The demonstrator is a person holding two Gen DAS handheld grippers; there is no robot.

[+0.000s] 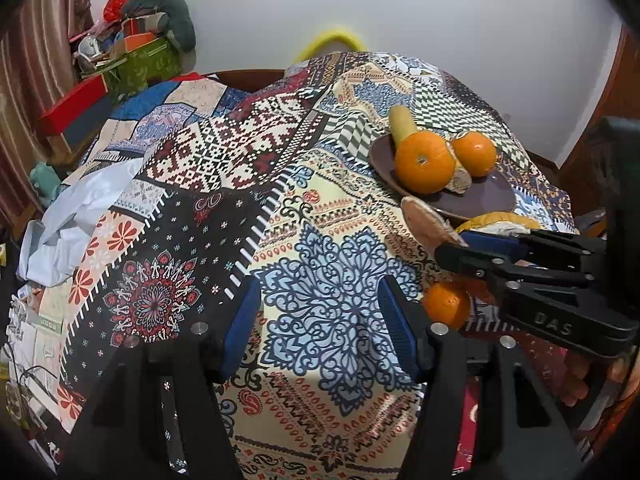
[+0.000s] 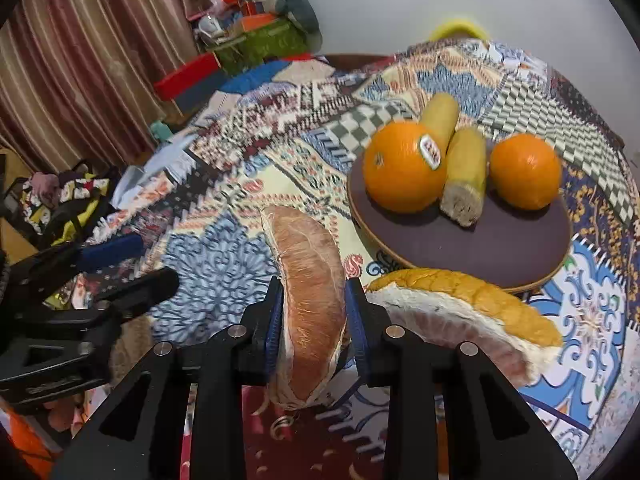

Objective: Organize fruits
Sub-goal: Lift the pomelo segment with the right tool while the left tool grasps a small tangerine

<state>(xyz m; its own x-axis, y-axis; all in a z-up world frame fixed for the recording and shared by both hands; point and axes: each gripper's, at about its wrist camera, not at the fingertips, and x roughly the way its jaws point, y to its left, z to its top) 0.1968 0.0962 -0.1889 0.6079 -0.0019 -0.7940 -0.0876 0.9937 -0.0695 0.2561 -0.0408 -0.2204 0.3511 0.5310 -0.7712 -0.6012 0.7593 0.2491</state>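
Pomelo segment (image 2: 308,304): you have it pinched between the blue pads of your right gripper (image 2: 314,320), lengthwise, tip pointing toward the plate (image 2: 460,256). It sits near the plate's front-left rim, not over it. Whether it is lifted clear of the cloth, the views do not settle.

Right gripper: clenched on the segment; both pads press its flanks.

Peel wedge (image 2: 472,312): a piece with yellow rind and white pith lies on the cloth just in front of the plate, beside the right gripper.

Plate: dark, round, already carrying two oranges (image 2: 404,168) with two yellow banana-like pieces (image 2: 466,176) between and behind them. The front half of the plate is bare.

Loose orange (image 1: 446,306): on the cloth well in front of the plate, under your right gripper as the left camera sees it.

Left gripper (image 1: 320,320): released, jaws standing apart over the patterned tablecloth (image 1: 320,240), nothing between them, well left of the plate.

Step in hand: carrying the segment to the plate, by my reading.

Next move: bring the segment forward and right over the bare front part of the plate, lower it, then let go. The flesh is soft, so don't squeeze harder. Keep clear of the near orange, which could roll if nudged.
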